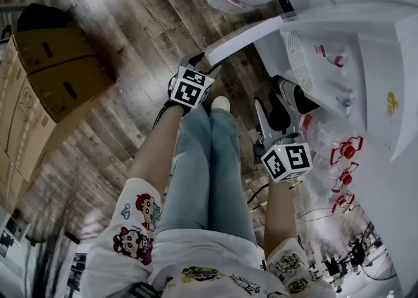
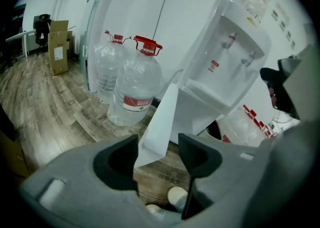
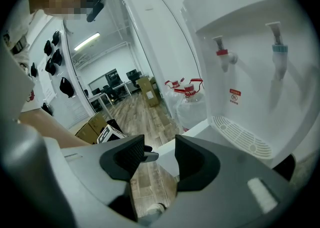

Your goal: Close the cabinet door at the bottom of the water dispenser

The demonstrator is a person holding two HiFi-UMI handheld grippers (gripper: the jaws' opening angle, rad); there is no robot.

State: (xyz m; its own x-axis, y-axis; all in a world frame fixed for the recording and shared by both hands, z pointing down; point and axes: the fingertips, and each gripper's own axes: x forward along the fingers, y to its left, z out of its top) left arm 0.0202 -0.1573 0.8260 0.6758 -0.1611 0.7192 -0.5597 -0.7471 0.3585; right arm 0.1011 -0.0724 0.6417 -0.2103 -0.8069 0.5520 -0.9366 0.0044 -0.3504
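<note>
Cabinet door (image 1: 251, 34) – a thin, flat white panel, plain face. It stands swung well out from the base of the white water dispenser (image 1: 366, 74), its free edge pointing toward the person over the wood-plank floor (image 1: 130, 16). In the left gripper view the door (image 2: 162, 114) is seen edge-on, a narrow white wedge tapering down to a corner. It sits below the dispenser's tap recess (image 2: 232, 54), and behind it the cabinet interior shows as a dark opening.

Left gripper (image 2: 159, 154) has its jaws spread wide. The door's lower corner sits in the gap, close to the left-hand pad, and neither pad presses on it. In the head view this gripper (image 1: 208, 63) is right at the door's free end, marker cube toward the person.

Right gripper (image 3: 160, 159) is also released – jaws apart, nothing clamped, only floor and a white edge beyond the gap. In the head view it (image 1: 277, 104) hangs nearer the dispenser front, to the right of the person's jeans (image 1: 209, 172).

Red tap (image 3: 221, 54) and blue tap (image 3: 279, 52) sit above the drip grille (image 3: 240, 134). Large water bottles (image 2: 135, 92) with red caps stand on the floor left of the dispenser. Cardboard boxes (image 1: 59, 68) sit far left.
</note>
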